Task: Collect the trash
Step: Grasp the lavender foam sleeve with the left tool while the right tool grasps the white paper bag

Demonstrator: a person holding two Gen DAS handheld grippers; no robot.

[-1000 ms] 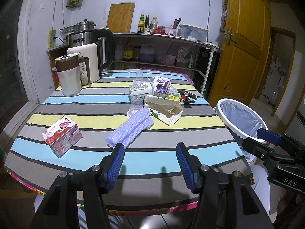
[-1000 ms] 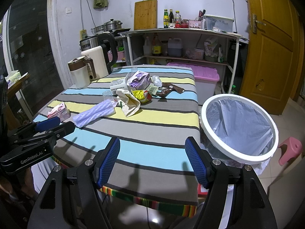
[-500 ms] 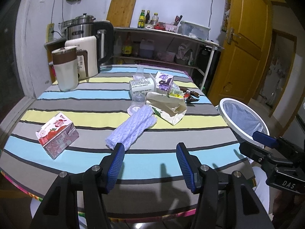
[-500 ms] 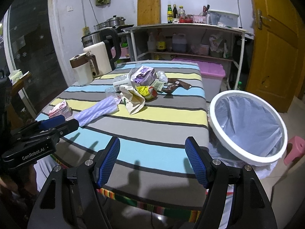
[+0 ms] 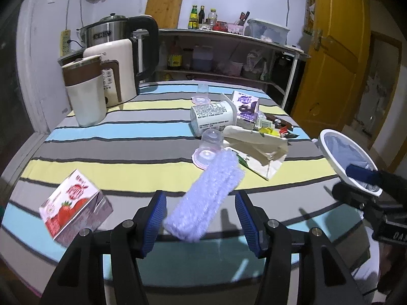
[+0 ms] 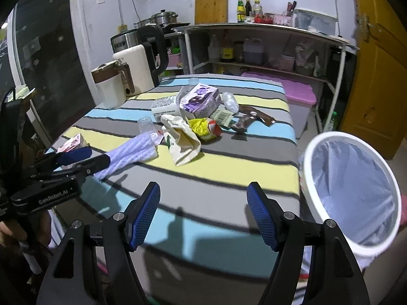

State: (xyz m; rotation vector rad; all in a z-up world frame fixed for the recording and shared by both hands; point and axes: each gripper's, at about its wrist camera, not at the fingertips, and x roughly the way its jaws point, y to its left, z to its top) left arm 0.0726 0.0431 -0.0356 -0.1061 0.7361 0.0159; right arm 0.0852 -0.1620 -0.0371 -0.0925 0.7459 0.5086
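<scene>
Left tongs (image 5: 201, 218) are held open w/ the near end of the lilac foam sleeve (image 5: 206, 198) between the pads, not gripped. Right tongs (image 6: 203, 216) are held open, empty, over the striped worktop (image 6: 229, 167). White bin (image 6: 353, 193) is seen at the worktop's right edge.

Lilac foam sleeve (image 5: 206, 198) flat, lying diagonally on striped surface (image 5: 127, 139). Strawberry carton (image 5: 73, 211) to its left, tilted. Beyond: clear cup (image 5: 207, 147) tipped over, crumpled cream bag (image 5: 257, 150), white tub (image 5: 213, 118) on its side, purple carton (image 5: 245, 105), wrappers (image 6: 206, 128). White-rimmed bin (image 6: 353, 193) with liner beside surface.
</scene>
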